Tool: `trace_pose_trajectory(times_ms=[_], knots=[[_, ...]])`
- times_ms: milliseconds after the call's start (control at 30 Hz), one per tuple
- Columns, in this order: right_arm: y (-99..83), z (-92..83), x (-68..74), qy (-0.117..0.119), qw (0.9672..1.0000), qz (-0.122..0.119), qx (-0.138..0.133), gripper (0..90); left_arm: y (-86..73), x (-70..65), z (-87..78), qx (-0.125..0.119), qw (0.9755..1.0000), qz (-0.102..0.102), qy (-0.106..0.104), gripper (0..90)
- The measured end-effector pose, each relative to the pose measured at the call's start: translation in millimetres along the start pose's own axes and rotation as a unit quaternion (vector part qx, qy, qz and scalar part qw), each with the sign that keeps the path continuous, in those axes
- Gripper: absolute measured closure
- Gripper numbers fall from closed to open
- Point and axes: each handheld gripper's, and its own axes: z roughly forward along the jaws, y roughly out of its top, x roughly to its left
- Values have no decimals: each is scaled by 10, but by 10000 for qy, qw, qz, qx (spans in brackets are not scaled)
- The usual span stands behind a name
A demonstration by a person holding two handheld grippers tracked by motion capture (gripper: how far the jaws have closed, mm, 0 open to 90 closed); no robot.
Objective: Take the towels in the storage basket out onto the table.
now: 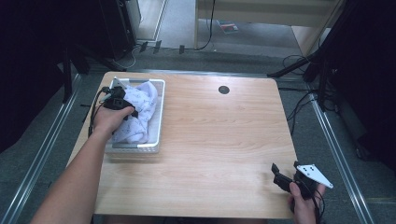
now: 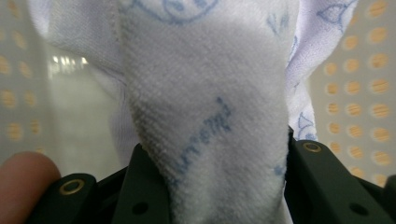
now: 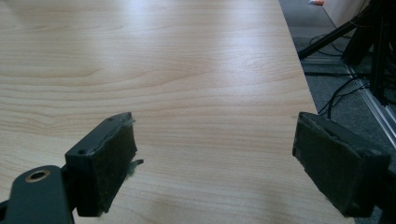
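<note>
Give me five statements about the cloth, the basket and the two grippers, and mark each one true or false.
1. The left gripper is clamped on the white cloth. True.
2. The white basket stands at the right near corner of the table. False: it stands at the left far part of the table.
3. The right gripper holds a fold of cloth. False: its jaws stand open with bare wood between them.
4. The cloth bears a blue print. True.
5. The cloth lies spread flat on the table. False: it is bunched up in the basket, with the left gripper holding part of it.
</note>
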Motion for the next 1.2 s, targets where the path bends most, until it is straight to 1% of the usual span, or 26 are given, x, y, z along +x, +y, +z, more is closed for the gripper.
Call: trace_pose_trajectory(times_ms=[33,67,100,133,200,233,367,400,433,467,500,633,700,733,800,833,867,900,967,1000,1133,1167,1200], knots=[[-1,-2,2,5,10000,8,2,138,18,-4,-86,-39,9998,-6,-179,636],[-1,-2,2,5,10000,8,2,138,18,-4,-86,-39,9998,-6,-179,635],[-1,-3,3,7,10000,4,2,138,26,-15,-135,-99,9998,-1,-154,635],[-2,-4,7,9,10000,-8,1,138,38,-37,-192,-90,9999,51,-84,635],[-2,-5,6,5,10000,-9,1,139,44,-55,-223,-93,9999,61,-70,635],[-2,-5,4,12,10000,-7,-6,139,59,-89,-294,-146,9998,89,-58,634],[-3,-6,-1,63,10000,-2,-32,139,104,-170,-444,-184,9996,223,34,634],[-3,-6,-1,63,10000,-2,-32,139,104,-170,-444,-184,9996,223,34,634],[-4,-6,-1,67,10000,-7,-32,139,119,-194,-487,-208,9996,211,31,634],[-3,-7,1,68,10000,-4,-21,139,139,-219,-551,-222,9994,252,38,633],[-3,-7,1,69,10000,-3,-21,138,139,-219,-551,-222,9994,252,38,633],[-3,-8,0,84,10000,-13,-28,139,182,-301,-706,-313,9990,305,115,633],[-3,-8,0,87,10000,-23,-23,139,188,-317,-727,-333,9989,302,125,632],[-4,-9,0,90,10000,-28,-24,139,202,-358,-765,-369,9987,306,158,632],[-4,-10,0,89,10000,-25,-32,139,214,-396,-801,-387,9985,357,144,631],[-4,-10,0,89,10000,-25,-32,139,214,-396,-801,-387,9985,357,144,631],[-4,-10,0,93,9999,-32,-40,139,220,-426,-811,-428,9983,371,117,631],[-5,-12,1,96,9999,-27,-41,139,224,-452,-820,-409,9983,396,102,631],[-6,-14,1,102,9999,-42,-58,138,227,-509,-820,-447,9981,421,94,631],[-5,-14,1,103,9999,-46,-58,138,232,-557,-820,-427,9980,470,68,631],[-6,-16,4,95,9999,-45,-59,137,245,-648,-822,-487,9974,536,20,629],[-6,-16,4,95,9999,-45,-59,137,245,-648,-822,-487,9974,536,20,629],[-6,-18,5,92,9999,-53,-65,137,253,-687,-828,-483,9973,548,1,629]])
